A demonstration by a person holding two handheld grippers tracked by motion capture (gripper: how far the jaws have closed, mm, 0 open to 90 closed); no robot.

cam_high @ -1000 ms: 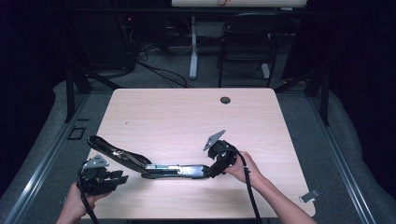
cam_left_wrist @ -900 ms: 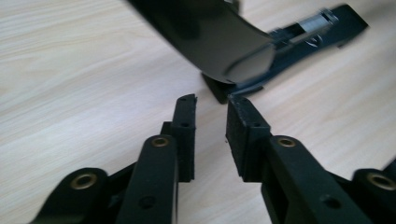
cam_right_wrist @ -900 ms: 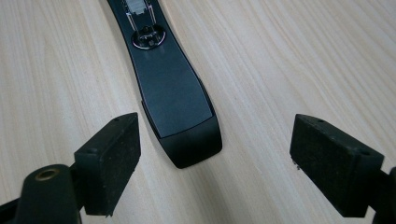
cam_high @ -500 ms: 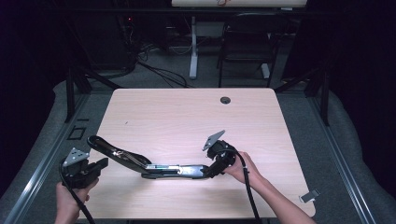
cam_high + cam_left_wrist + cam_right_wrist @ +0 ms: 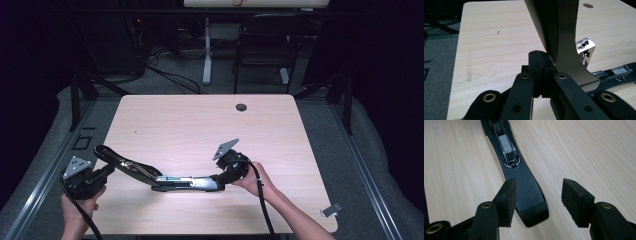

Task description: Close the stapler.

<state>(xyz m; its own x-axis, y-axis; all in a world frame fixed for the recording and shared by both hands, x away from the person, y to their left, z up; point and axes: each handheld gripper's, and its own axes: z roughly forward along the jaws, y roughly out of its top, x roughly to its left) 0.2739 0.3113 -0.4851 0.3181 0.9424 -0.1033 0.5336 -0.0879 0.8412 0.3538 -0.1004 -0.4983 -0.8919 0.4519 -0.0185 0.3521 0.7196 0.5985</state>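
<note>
A long black stapler [image 5: 170, 179] lies opened out on the light wood table [image 5: 200, 125], its base flat and its upper arm [image 5: 117, 160] slanting up to the left. My right gripper [image 5: 217, 179] is open, and its jaws stand either side of the base's rounded end [image 5: 524, 177] without touching it. My left gripper [image 5: 107, 170] sits at the table's left edge, shut, with pad against pad just below the arm's free end. In the left gripper view the closed pads [image 5: 539, 72] sit beside the broad dark arm [image 5: 564, 30], which passes over them on the right.
A round cable hole [image 5: 241, 107] sits near the table's far edge. A chair [image 5: 262, 45] and a desk leg [image 5: 206, 50] stand beyond the table. A small grey item [image 5: 331, 210] lies on the floor at the right.
My left gripper has slid left from the table's front to its left edge, under the stapler's raised arm. The right gripper and the stapler base have stayed put.
</note>
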